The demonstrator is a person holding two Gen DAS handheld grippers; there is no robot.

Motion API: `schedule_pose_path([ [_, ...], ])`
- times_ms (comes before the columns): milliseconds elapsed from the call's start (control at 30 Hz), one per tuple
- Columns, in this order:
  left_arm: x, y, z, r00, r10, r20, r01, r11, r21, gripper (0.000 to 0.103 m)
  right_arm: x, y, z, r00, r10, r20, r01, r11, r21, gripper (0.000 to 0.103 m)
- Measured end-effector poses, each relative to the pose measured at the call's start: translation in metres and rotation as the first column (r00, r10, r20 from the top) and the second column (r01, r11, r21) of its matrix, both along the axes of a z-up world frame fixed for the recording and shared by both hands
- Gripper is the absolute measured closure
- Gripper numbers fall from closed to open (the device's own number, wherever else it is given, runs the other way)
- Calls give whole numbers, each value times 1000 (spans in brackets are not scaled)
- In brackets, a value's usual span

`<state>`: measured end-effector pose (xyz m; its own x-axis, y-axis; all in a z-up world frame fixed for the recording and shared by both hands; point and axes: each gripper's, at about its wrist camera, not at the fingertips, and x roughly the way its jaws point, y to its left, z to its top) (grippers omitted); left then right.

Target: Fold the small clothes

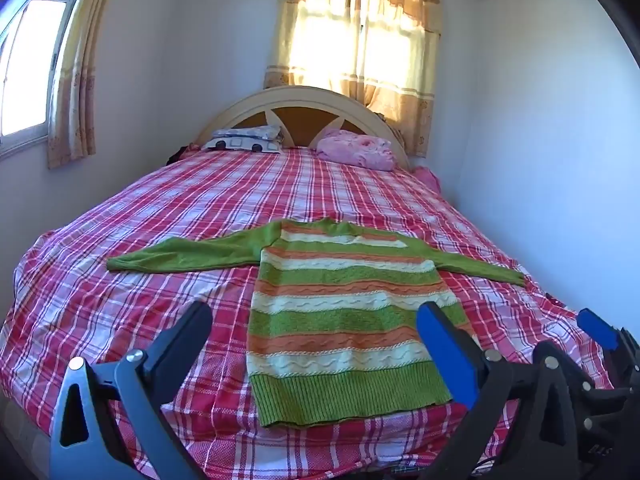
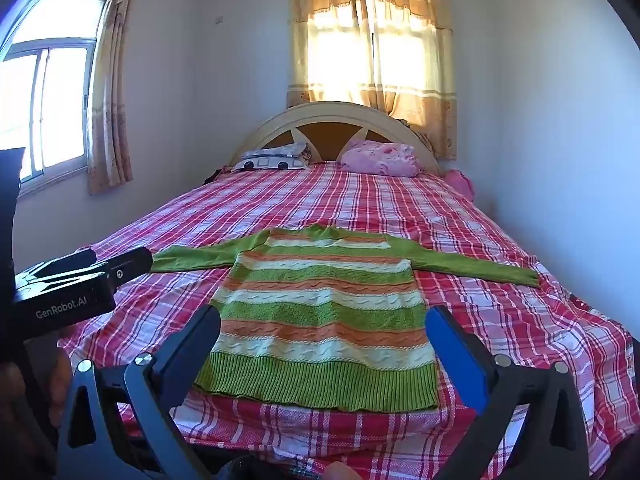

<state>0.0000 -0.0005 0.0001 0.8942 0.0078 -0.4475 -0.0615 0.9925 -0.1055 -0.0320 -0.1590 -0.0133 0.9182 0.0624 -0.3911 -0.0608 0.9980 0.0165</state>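
Along the bottom edge of the left wrist view, the left gripper (image 1: 314, 344) is hanging with its jaws spread wide, nothing between the pads, tilted down over the near end of the bed. Its left finger is sitting at lower left of the frame, its blue-faced right finger (image 1: 448, 356) at lower right, overlapping the sweater's hem corner in the picture; whether it is touching the knit cannot be told.

Along the bottom edge of the right wrist view, the right gripper (image 2: 324, 344) is likewise gaping wide and holding nothing, its fingers framing the sweater's lower half. The left gripper's body is showing at the left edge of this frame, in front of the tip of one sleeve.

The striped sweater (image 1: 344, 320) is lying flat at the centre of both frames, on the near part of the plaid bedspread (image 1: 240, 200), hem toward the cameras, neck away, both green sleeves (image 1: 180, 256) stretched straight out to the sides. Bands of green, orange and cream are running across its body.

Farther up the frames, a patterned pillow (image 1: 248, 138) and a pink bundle (image 1: 356, 152) are resting against the curved headboard (image 1: 300, 100). Curtains (image 1: 360, 40) are glowing at upper centre; a second window (image 2: 52, 104) is sitting at upper left.
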Motion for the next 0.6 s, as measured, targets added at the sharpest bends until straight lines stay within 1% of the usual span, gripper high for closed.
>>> schedule_pose_path([
  [167,-5,-16,0,1000,-9,3,9,1000,21,0,0,0,-2,1000,-2,-13,2,1000,-1,1],
  [233,0,-12,0,999,-23,-23,23,1000,-13,0,0,-2,1,1000,-8,-18,8,1000,2,1],
  [300,1,-12,-2,999,-23,-27,22,1000,-18,0,5,-1,1,1000,-11,-26,12,1000,4,1],
  [333,0,-3,-3,999,-28,-22,28,999,-31,0,6,-1,1,1000,-14,-23,14,1000,6,1],
  [400,0,-2,-4,999,-28,-25,27,999,-38,0,2,-7,-1,1000,-26,-12,26,999,20,1],
  [500,2,1,-8,999,-28,-31,26,999,-47,0,3,-7,-3,999,-31,-10,31,999,18,1],
  [600,2,-2,-8,999,-25,-30,23,999,-40,0,3,-7,-5,999,-33,-8,33,999,17,1],
])
